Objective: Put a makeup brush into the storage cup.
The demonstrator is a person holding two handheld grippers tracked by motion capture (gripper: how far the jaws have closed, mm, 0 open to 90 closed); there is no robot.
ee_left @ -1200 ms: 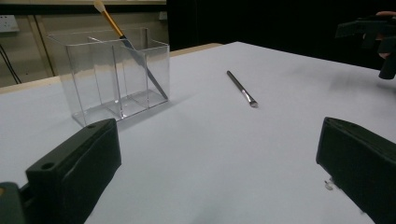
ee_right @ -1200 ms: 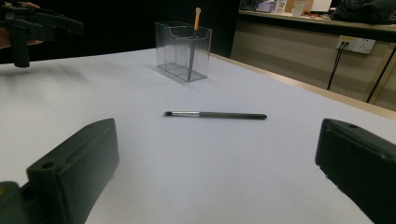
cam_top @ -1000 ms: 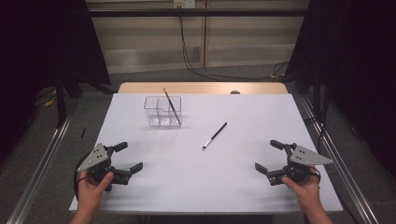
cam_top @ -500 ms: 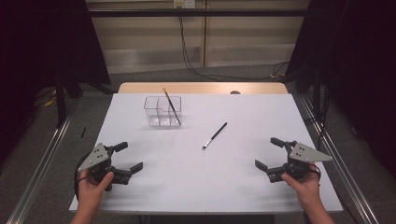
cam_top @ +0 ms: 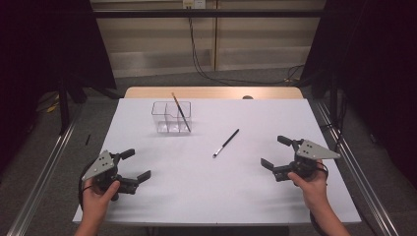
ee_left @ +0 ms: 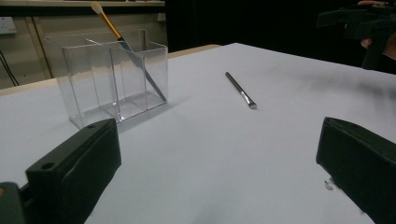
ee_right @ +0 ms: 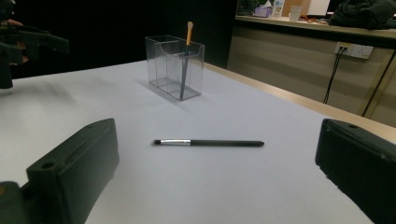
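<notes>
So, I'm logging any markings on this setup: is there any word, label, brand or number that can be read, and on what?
No text can be read in these pictures.
Bottle on the far counter: carries a label, too small and blurred to read.
Clear organiser, the brush standing in it, the black brush on the table, both tongs: no lettering visible.

Table (cam_top: pixel 206 196) before you: organizer (cam_top: pixel 171 118) far left of centre, brush (cam_top: pixel 180 112) leaning inside its right compartment. Second brush (cam_top: pixel 226 142) flat on table, nearer you and right of organizer, well apart from it. Your left gripper (cam_top: pixel 129 164) near left edge, right gripper (cam_top: pixel 279 153) near right; loose brush between, farther back.
</notes>
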